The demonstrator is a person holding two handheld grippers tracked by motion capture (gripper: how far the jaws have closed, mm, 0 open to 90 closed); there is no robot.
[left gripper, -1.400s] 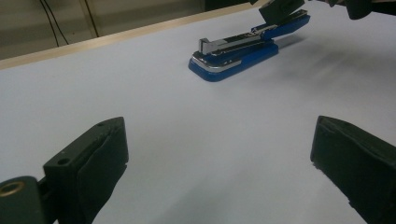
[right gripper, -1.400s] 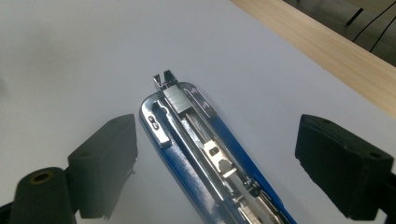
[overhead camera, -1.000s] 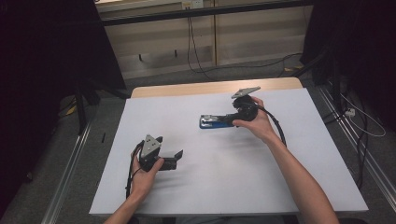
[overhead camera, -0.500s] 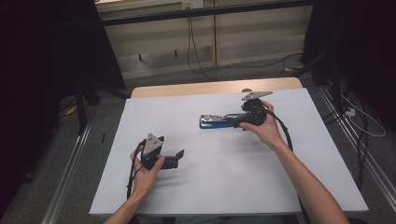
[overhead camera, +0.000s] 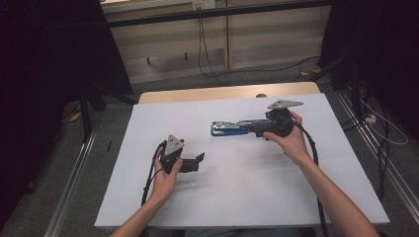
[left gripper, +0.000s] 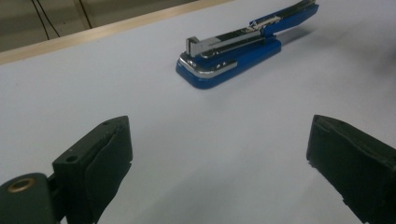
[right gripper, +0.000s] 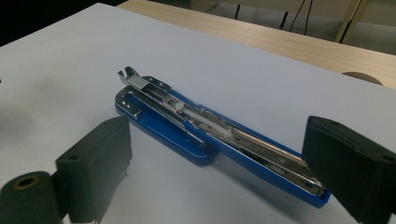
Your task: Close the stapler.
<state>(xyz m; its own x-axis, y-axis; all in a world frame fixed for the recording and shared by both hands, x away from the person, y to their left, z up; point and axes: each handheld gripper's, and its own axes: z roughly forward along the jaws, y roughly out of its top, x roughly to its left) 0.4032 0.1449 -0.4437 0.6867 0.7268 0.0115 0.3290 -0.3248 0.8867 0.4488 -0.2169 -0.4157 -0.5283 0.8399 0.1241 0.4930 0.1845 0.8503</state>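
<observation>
Between the right tongs (right gripper: 217, 186), a long blue-and-chrome stapler (right gripper: 210, 135)

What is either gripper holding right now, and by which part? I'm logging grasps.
Nothing is held. The right gripper stands open around the blue metal stapler's rear end; the left gripper is open over the white table.

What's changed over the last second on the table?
The right gripper has slid a little rightward and rolled, so its grey plate now sits level above the hand. Its jaws stand open either side of the blue stapler, not gripping it. The stapler, lying opened flat on the white table, stayed put, as did the open left gripper.
</observation>
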